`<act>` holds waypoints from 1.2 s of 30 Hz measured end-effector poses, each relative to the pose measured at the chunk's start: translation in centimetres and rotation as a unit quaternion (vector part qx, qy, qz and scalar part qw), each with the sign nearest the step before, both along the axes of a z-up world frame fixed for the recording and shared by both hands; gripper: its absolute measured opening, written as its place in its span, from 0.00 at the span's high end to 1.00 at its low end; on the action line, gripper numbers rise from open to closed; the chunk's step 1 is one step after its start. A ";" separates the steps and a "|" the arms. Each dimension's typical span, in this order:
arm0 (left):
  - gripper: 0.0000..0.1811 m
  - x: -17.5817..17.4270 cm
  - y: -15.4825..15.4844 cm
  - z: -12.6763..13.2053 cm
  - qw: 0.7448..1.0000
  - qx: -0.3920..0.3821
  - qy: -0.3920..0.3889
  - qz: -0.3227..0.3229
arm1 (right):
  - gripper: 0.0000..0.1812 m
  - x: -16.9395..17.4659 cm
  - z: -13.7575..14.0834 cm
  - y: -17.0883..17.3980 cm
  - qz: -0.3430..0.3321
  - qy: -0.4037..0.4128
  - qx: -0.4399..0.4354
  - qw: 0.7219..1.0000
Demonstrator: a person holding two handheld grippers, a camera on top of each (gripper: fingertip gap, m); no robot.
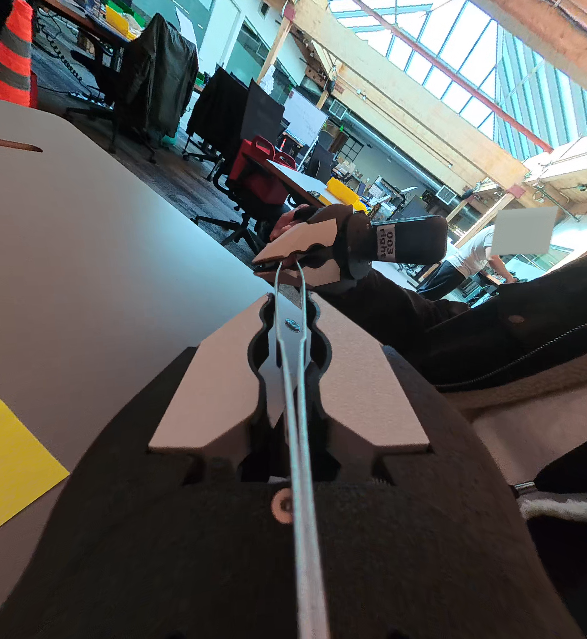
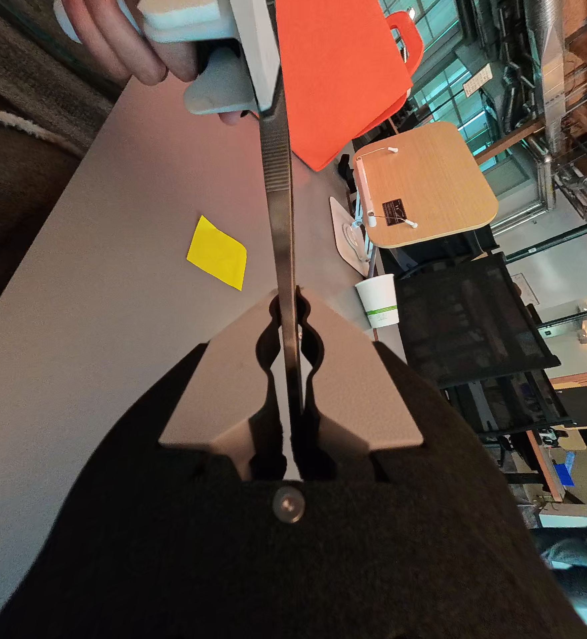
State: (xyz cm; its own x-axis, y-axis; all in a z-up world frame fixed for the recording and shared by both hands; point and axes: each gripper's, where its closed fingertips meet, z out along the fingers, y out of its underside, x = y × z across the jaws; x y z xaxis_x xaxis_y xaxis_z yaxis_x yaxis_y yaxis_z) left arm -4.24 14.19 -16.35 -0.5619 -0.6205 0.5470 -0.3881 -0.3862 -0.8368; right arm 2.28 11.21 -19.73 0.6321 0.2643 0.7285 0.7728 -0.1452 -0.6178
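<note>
Two hand-held grippers share one tool above a table. A long pair of thin, silvery metal tongs with a ribbed grip section (image 2: pixel 285 242) runs between them like a bridge, lifted clear of the surface and passing just beside a square yellow sticky note (image 2: pixel 217 254).

The left gripper (image 1: pixel 290 301) is clamped around both of the tongs' blades near one end. The right gripper (image 2: pixel 286 294) is pinched on the other end, its fingertips pressed against the metal. A person's hand (image 2: pixel 129 45) grips the left tool's handle, beyond the note.

The note lies flat on a smooth, pale grey table (image 2: pixel 112 276). Past the note, at the far edge, an orange felt bag with a handle (image 2: pixel 337 76) stands upright. To the note's right, a white paper cup with a green band (image 2: pixel 378 301) sits at the table's rim, with a small rounded wooden tabletop (image 2: pixel 423 183) beyond it.

The room is a large open workshop with black office chairs (image 1: pixel 222 103), an orange traffic cone (image 1: pixel 8 58) and sloping skylights (image 1: pixel 458 52).
</note>
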 end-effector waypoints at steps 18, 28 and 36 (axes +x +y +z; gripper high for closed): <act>0.94 -2.7 4.5 1.1 0.981 0.145 -0.056 0.119 | 0.68 -0.6 5.2 0.3 0.056 0.276 0.046 0.959; 0.93 -8.2 12.8 1.8 0.936 0.193 -0.078 0.284 | 0.49 20.0 -2.1 22.9 -0.027 0.239 -0.178 0.954; 0.93 -7.9 17.1 0.2 0.917 0.206 -0.069 0.334 | 0.36 26.8 -10.3 37.8 -0.032 0.167 -0.281 0.945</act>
